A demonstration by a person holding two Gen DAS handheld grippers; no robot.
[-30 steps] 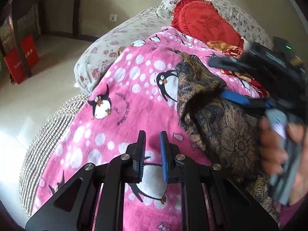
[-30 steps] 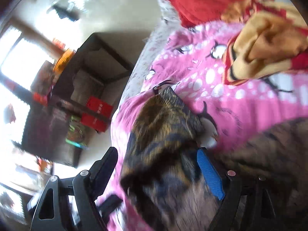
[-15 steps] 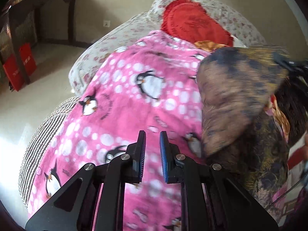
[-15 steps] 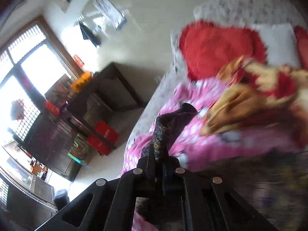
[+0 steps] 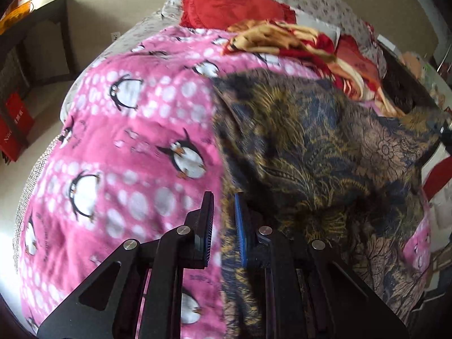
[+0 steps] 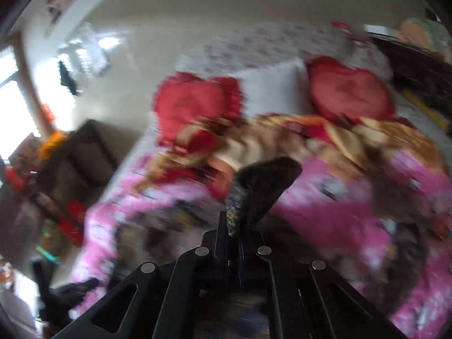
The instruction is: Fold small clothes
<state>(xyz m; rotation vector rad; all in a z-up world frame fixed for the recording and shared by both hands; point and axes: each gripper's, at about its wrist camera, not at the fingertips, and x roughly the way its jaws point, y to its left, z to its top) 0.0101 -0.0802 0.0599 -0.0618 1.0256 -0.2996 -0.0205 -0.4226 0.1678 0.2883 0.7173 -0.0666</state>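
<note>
A dark blue and gold patterned garment (image 5: pixel 310 147) lies spread over the pink penguin blanket (image 5: pixel 127 141) on the bed. Its far right corner is pulled up towards the frame's edge. My left gripper (image 5: pixel 223 220) hovers over the garment's left edge. Its jaws stand nearly together with a narrow slit, and the cloth shows beneath them, not pinched. In the blurred right wrist view, my right gripper (image 6: pixel 233 226) is shut on a fold of the same garment (image 6: pixel 262 186), which sticks up from the jaws.
Red heart cushions (image 5: pixel 234 2) and a white pillow (image 6: pixel 274 90) lie at the head of the bed. A crumpled yellow and red blanket (image 5: pixel 282 36) sits behind the garment. A dark table (image 5: pixel 42 36) and red bags (image 5: pixel 14 124) stand on the floor at left.
My right gripper closed on the garment and swept up and to the right, drawing the cloth out wide. My left gripper slid right, from over the pink blanket to the garment's edge.
</note>
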